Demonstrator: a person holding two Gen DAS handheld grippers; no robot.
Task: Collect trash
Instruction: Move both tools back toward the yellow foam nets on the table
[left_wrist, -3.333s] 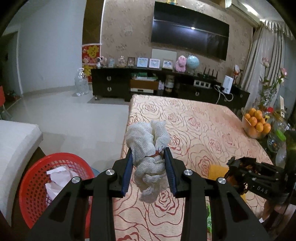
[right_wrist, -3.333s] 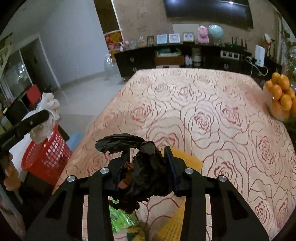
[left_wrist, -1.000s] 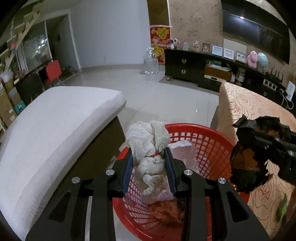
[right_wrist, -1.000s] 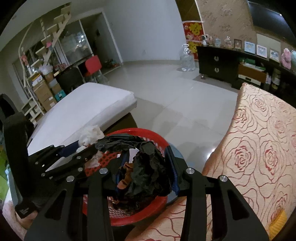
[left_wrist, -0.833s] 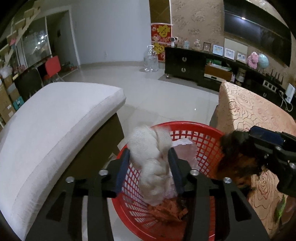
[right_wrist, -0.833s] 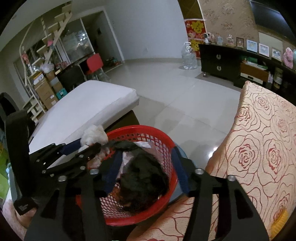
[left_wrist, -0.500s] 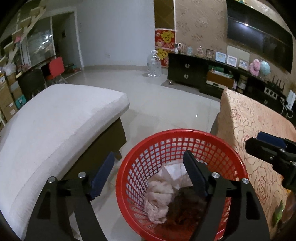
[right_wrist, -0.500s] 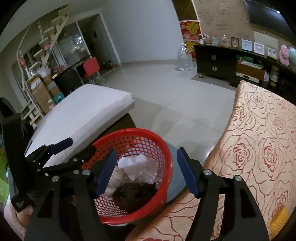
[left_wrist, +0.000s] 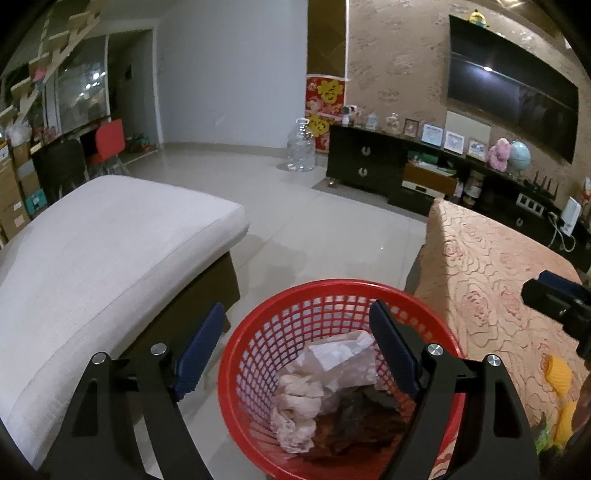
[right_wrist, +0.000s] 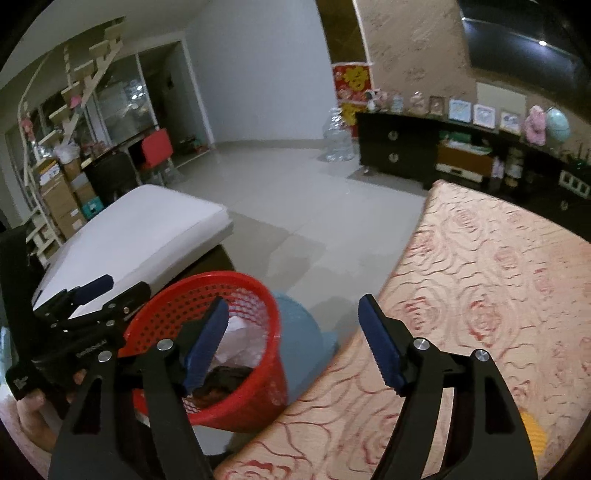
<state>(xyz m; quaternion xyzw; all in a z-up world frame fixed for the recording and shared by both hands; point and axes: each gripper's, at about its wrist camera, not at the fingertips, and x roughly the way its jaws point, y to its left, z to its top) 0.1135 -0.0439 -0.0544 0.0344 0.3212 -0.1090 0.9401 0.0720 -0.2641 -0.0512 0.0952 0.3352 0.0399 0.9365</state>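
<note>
On the far wall hang red decorations (left_wrist: 325, 94) with gold characters, too blurred to read, and the white lettering on the body of the left gripper, seen from the right wrist camera, is too small to make out. A second ago both tools were clamped on rubbish, the left on a wad of white netting and the right on a crumpled black bag; now both have let go. The left gripper (left_wrist: 295, 349) hangs over the red basket (left_wrist: 255, 332) with its jaws still opening and nothing between the blue pads. The white netting (left_wrist: 295, 406) lies down inside the basket beside crumpled paper (left_wrist: 340, 354), below the jaws. The black bag (left_wrist: 354, 410) sits next to it at the bottom, towards the right-hand finger. The right gripper (right_wrist: 291, 338) has drawn back towards the rose-patterned tablecloth (right_wrist: 491, 280); its jaws are opening too, empty, with the basket now off by its left finger rather than centred under it. Through that camera the dark bag (right_wrist: 229, 376) shows inside the basket, behind the left pad. A white cushioned bench (left_wrist: 110, 236) stands just beside the basket, and a pale blue bin (right_wrist: 303, 332) is tucked behind it against the table.
</note>
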